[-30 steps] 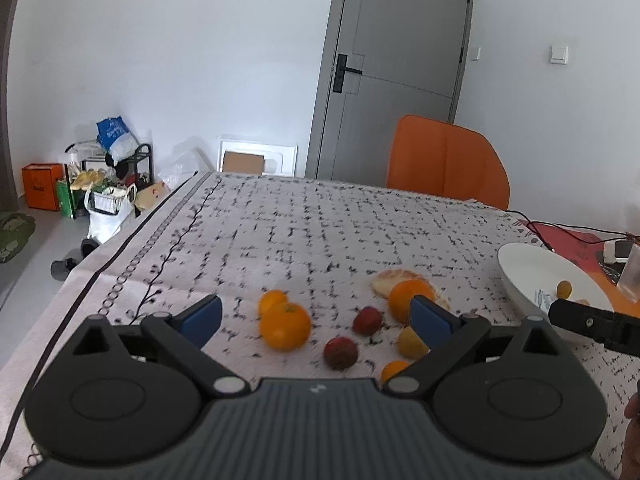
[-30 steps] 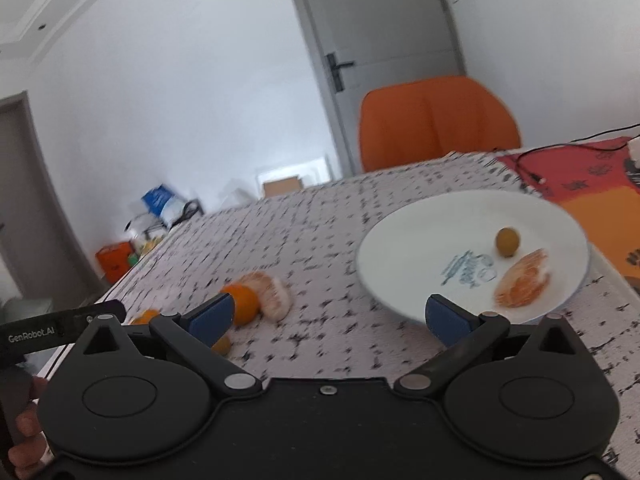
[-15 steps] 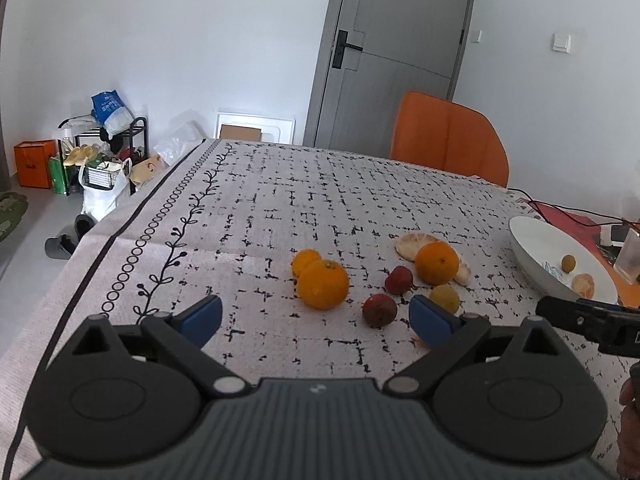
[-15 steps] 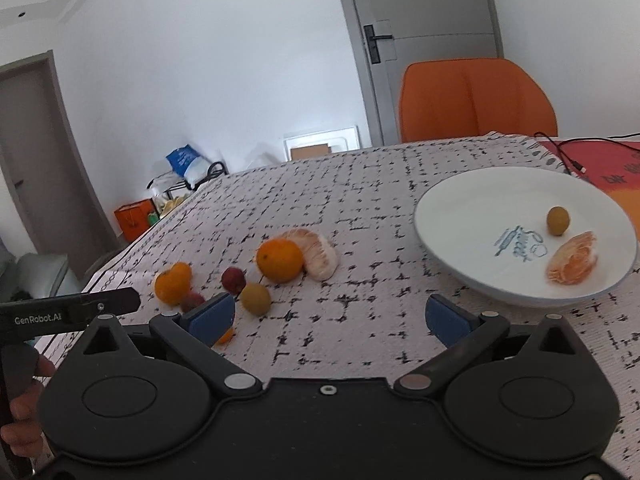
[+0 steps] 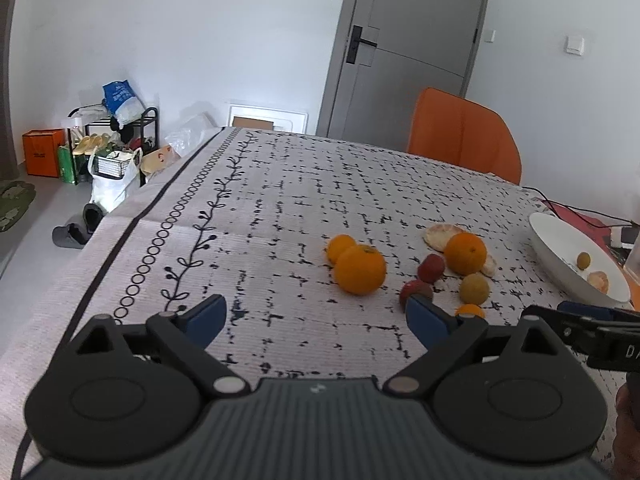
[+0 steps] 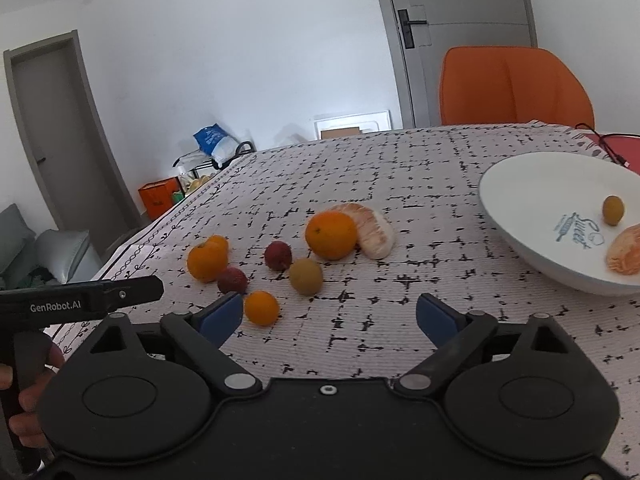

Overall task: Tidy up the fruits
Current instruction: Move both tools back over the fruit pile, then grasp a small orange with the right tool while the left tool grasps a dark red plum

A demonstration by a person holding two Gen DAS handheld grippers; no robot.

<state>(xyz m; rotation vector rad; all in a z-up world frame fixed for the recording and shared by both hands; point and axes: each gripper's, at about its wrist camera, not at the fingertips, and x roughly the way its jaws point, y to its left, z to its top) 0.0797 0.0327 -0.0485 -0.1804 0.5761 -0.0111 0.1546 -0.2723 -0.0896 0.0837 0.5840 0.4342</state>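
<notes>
Several fruits lie on the patterned tablecloth: a large orange, another orange against a peeled citrus piece, two red lychees, a yellow-green fruit and a small orange. A white plate at the right holds a small yellow fruit and a peeled segment. My left gripper is open and empty, short of the fruits. My right gripper is open and empty, with the small orange by its left fingertip.
An orange chair stands at the table's far side before a grey door. A red mat with cables lies beyond the plate. Bags and a rack sit on the floor left of the table.
Both grippers have pulled back and turned left, so more of the fruit cluster and tablecloth shows. The fruits and plate have not moved. Both jaws stay open.
</notes>
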